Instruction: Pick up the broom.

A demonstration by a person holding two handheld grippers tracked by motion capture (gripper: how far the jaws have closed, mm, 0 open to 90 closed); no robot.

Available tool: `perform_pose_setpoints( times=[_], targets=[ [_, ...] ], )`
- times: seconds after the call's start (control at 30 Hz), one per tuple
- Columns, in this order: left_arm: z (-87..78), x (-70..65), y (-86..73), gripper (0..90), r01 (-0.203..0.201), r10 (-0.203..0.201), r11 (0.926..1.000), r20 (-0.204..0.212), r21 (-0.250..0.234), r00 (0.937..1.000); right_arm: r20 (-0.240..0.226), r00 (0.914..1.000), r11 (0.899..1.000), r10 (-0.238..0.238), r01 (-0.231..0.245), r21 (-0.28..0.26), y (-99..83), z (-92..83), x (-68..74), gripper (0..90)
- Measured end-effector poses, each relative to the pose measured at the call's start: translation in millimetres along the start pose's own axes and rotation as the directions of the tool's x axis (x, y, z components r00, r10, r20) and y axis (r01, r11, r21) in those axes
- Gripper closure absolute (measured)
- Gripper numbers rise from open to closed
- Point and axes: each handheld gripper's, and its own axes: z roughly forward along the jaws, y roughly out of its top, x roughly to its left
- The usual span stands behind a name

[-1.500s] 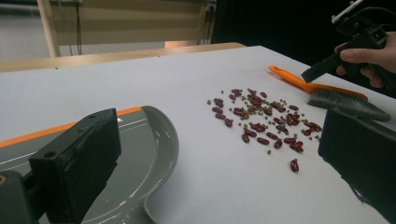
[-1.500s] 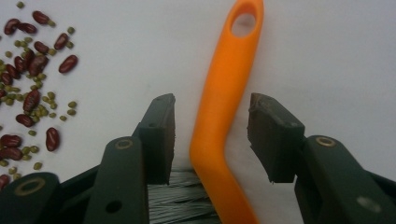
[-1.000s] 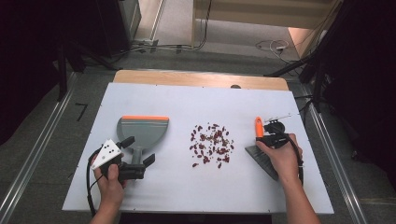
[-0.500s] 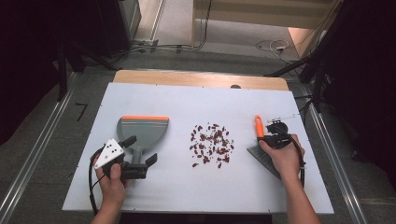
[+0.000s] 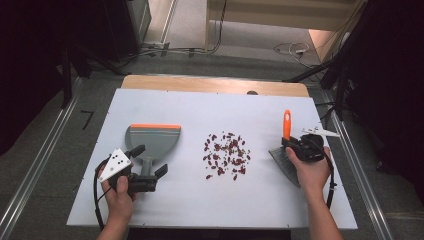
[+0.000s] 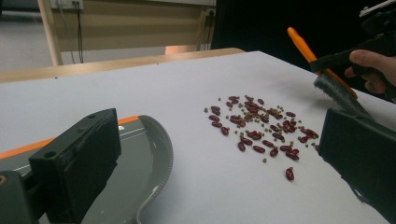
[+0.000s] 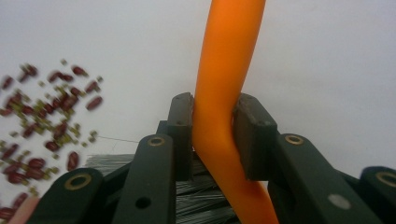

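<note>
my right tool is clamped on the brush, right of the beans. left tool sits wide around the dustpan handle, left of the beans. nothing swept yet, whole pile's loose on the desk.

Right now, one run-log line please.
right hand-held gripper: shut on brush handle | left hand-held gripper: open at dustpan | beans: unswept

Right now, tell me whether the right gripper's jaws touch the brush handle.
Touching. The right gripper view shows both jaws of the right gripper pressed against the orange brush handle.
</note>
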Motion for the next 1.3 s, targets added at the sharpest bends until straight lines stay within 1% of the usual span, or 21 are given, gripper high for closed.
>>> perform_pose_setpoints(
  times=[0.07, 0.13, 0.2, 0.23, 0.27, 0.3, 0.33, 0.4, 0.43, 0.5, 0.57, 0.6, 0.67, 0.73, 0.77, 0.8, 0.83, 0.93, 0.97, 1.2, 1.3],
  targets=[
    [0.4, -1.1, 0.5, 0.0, -0.004, 0.004, 1.0000, -0.003, 0.000, 1.0000, -0.015, 0.9995, 0.998, 0.026, -0.027, -0.059, -0.9, -6.0, -3.1, 68.5],
    [1.4, -1.9, 0.9, 0.0, -0.009, 0.009, 1.0000, -0.007, 0.002, 0.9999, -0.039, 0.9985, 0.993, 0.038, -0.042, -0.112, -2.2, -10.9, -5.5, 68.6],
    [1.9, -2.6, 1.1, 0.0, -0.005, 0.005, 1.0000, -0.003, -0.003, 1.0000, -0.055, 0.9976, 0.987, 0.042, -0.050, -0.154, -2.6, -15.2, -6.5, 68.7],
    [1.9, -2.6, 1.1, 0.0, -0.005, 0.005, 1.0000, -0.003, -0.003, 1.0000, -0.055, 0.9976, 0.987, 0.042, -0.050, -0.154, -2.6, -15.2, -6.5, 68.7],
    [2.3, -3.2, 1.5, 0.0, -0.005, 0.005, 1.0000, -0.002, -0.004, 1.0000, -0.072, 0.9965, 0.978, 0.043, -0.056, -0.199, -2.2, -20.0, -6.6, 68.9],
    [2.7, -4.3, 2.5, 0.0, -0.006, 0.006, 1.0000, -0.002, -0.007, 1.0000, -0.082, 0.9960, 0.975, 0.036, -0.053, -0.215, -1.7, -22.1, -6.1, 68.9],
    [2.7, -4.3, 2.5, 0.0, -0.006, 0.006, 1.0000, -0.002, -0.007, 1.0000, -0.076, 0.9965, 0.971, 0.033, -0.050, -0.235, -1.5, -24.5, -4.6, 68.9],
    [2.9, -6.9, 5.6, 0.0, -0.007, 0.007, 0.9998, -0.003, -0.018, 1.0000, -0.096, 0.9948, 0.967, 0.033, -0.056, -0.248, 0.6, -27.6, -2.5, 69.0],
    [3.3, -7.8, 6.9, 0.0, -0.007, 0.007, 0.9997, 0.000, -0.023, 1.0000, -0.105, 0.9939, 0.960, 0.033, -0.061, -0.272, 1.5, -30.5, -0.6, 69.0],
    [3.5, -8.4, 8.0, 0.0, -0.007, 0.007, 0.9996, 0.003, -0.027, 1.0000, -0.113, 0.9931, 0.958, 0.033, -0.064, -0.281, 2.9, -32.5, 1.5, 69.0],
    [4.4, -10.0, 10.7, 0.0, -0.008, 0.008, 0.9995, 0.009, -0.032, 0.9999, -0.114, 0.9934, 0.950, 0.013, -0.048, -0.309, 6.6, -38.1, 8.8, 69.0],
    [5.1, -11.0, 11.9, 0.0, -0.002, 0.002, 0.9993, 0.011, -0.037, 0.9999, -0.114, 0.9934, 0.950, 0.013, -0.048, -0.309, 6.6, -38.1, 8.8, 69.0],
    [7.7, -13.2, 15.6, 0.0, 0.008, -0.007, 0.9991, 0.018, -0.042, 0.9998, -0.127, 0.9918, 0.941, -0.002, -0.041, -0.335, 10.6, -43.8, 18.5, 69.1],
    [8.9, -14.3, 16.7, 0.0, 0.011, -0.010, 0.9989, 0.020, -0.045, 0.9997, -0.139, 0.9903, 0.940, -0.014, -0.035, -0.340, 12.9, -45.7, 23.7, 69.1],
    [10.0, -15.3, 17.9, 0.0, 0.011, -0.010, 0.9988, 0.025, -0.047, 0.9996, -0.140, 0.9900, 0.937, -0.023, -0.028, -0.349, 13.7, -46.5, 27.1, 69.1],
    [11.4, -16.7, 19.2, 0.0, 0.015, -0.013, 0.9986, 0.031, -0.050, 0.9994, -0.140, 0.9900, 0.937, -0.023, -0.028, -0.349, 13.7, -46.5, 27.1, 69.1],
    [14.7, -20.0, 21.8, 0.0, 0.013, -0.011, 0.9988, 0.045, -0.047, 0.9989, -0.144, 0.9891, 0.936, -0.031, -0.022, -0.351, 15.3, -47.5, 33.9, 69.1],
    [18.5, -22.0, 23.7, 0.0, 0.016, -0.014, 0.9992, 0.061, -0.036, 0.9980, -0.155, 0.9866, 0.932, -0.050, -0.009, -0.362, 16.8, -47.6, 43.5, 69.1],
    [22.9, -24.0, 26.1, 0.0, 0.020, -0.017, 0.9995, 0.085, -0.025, 0.9962, -0.160, 0.9855, 0.933, -0.055, -0.007, -0.360, 17.4, -47.6, 46.8, 69.1],
    [32.2, -30.5, 32.4, 0.0, 0.021, -0.019, 0.9996, 0.124, -0.017, 0.9921, -0.185, 0.9789, 0.929, -0.087, 0.013, -0.370, 20.9, -49.0, 66.0, 69.1],
    [37.5, -32.0, 33.6, 0.0, 0.025, -0.024, 0.9996, 0.134, -0.008, 0.9906, -0.193, 0.9754, 0.923, -0.105, 0.024, -0.384, 23.0, -50.5, 74.7, 69.1]
  ],
)
